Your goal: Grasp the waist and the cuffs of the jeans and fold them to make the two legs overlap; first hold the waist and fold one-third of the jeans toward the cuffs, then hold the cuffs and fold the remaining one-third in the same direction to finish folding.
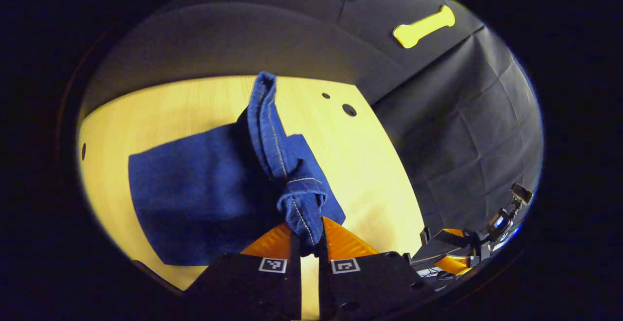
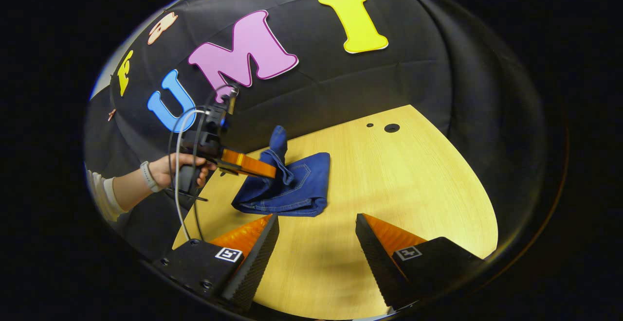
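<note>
Blue jeans [image 1: 194, 189] lie partly folded on the wooden table [image 1: 170, 102]. My left gripper [image 1: 310, 243] is shut on a bunched hem of the jeans, the cuffs [image 1: 302, 194], lifted above the flat part. In the right gripper view the jeans [image 2: 292, 189] sit mid-table, with the left gripper [image 2: 272, 170] pinching the raised cuff end from the left, held by a person's hand [image 2: 170, 170]. My right gripper [image 2: 316, 228] stands open above bare table, short of the jeans, holding nothing.
Two round holes [image 2: 391, 128] sit in the table near its far edge. Black cloth wall [image 2: 438, 78] surrounds the table closely. The right gripper [image 1: 457, 258] shows at the lower right of the left gripper view, off the table's side.
</note>
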Available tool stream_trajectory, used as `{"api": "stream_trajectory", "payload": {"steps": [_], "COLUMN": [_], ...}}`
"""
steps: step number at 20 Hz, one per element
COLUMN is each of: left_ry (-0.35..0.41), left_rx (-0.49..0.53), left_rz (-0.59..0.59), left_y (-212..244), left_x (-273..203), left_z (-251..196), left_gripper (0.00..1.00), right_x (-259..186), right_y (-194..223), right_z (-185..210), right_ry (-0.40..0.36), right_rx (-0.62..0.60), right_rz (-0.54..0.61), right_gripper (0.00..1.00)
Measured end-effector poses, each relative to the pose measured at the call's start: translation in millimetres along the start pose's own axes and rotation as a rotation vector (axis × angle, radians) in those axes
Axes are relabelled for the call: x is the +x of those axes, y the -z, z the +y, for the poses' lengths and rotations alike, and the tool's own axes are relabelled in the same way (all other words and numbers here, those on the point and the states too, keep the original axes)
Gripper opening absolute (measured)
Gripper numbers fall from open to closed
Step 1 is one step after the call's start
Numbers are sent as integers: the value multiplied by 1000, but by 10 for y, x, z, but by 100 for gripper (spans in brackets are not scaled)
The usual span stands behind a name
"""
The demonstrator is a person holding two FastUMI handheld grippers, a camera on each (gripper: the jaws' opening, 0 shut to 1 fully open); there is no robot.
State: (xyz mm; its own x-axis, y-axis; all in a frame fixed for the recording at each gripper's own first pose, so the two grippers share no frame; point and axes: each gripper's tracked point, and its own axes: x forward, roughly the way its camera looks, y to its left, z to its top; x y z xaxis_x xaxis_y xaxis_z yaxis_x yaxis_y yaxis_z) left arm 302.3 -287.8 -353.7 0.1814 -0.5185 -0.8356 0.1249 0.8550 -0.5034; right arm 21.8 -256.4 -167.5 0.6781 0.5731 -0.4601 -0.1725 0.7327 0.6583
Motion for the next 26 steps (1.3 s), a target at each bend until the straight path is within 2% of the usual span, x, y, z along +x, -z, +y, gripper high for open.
{"api": "stream_trajectory", "payload": {"steps": [3, 4, 5, 6, 7, 10, 15, 16, 17, 20, 22, 26], "left_ry": [-54, -64, -73, -100, -120, -141, -157, -179, -212, -319, -358, -437], "left_rx": [-23, -35, -36, -29, -14, 18, 86, 103, 123, 177, 191, 207], "left_rz": [43, 39, 28, 3, -32, -177, -472, -525, -585, -763, -864, -986], "left_y": [135, 133, 131, 85, 122, 135, 487, 628, 775, 1245, 1539, 1977], "left_x": [120, 90, 72, 13, 17, -394, -1624, -1903, -2195, -2974, -3335, -3862], "left_z": [-11, -54, -55, -38, -60, -179, -360, -365, -365, -439, -597, -817], "left_gripper": [27, 58, 53, 80, 98, 98, 98, 92, 97, 97, 97, 96], "right_x": [52, 71, 88, 104, 139, 111, -294, -417, -582, -1074, -1368, -1856], "right_y": [11, 0, -34, -91, -121, -308, -566, -607, -655, -805, -884, -952], "right_z": [-207, -261, -277, -290, -302, -240, 39, 125, 225, 555, 789, 1152], "right_ry": [-15, -25, -42, -60, -68, -83, -75, -67, -53, -25, -15, 16], "right_rx": [-48, -58, -58, -55, -58, -74, -127, -144, -174, -311, -379, -387], "right_rz": [36, 47, 47, 46, 45, 7, -119, -144, -177, -282, -343, -447], "right_gripper": [97, 97, 97, 97, 97, 97, 97, 97, 97, 97, 97, 97]}}
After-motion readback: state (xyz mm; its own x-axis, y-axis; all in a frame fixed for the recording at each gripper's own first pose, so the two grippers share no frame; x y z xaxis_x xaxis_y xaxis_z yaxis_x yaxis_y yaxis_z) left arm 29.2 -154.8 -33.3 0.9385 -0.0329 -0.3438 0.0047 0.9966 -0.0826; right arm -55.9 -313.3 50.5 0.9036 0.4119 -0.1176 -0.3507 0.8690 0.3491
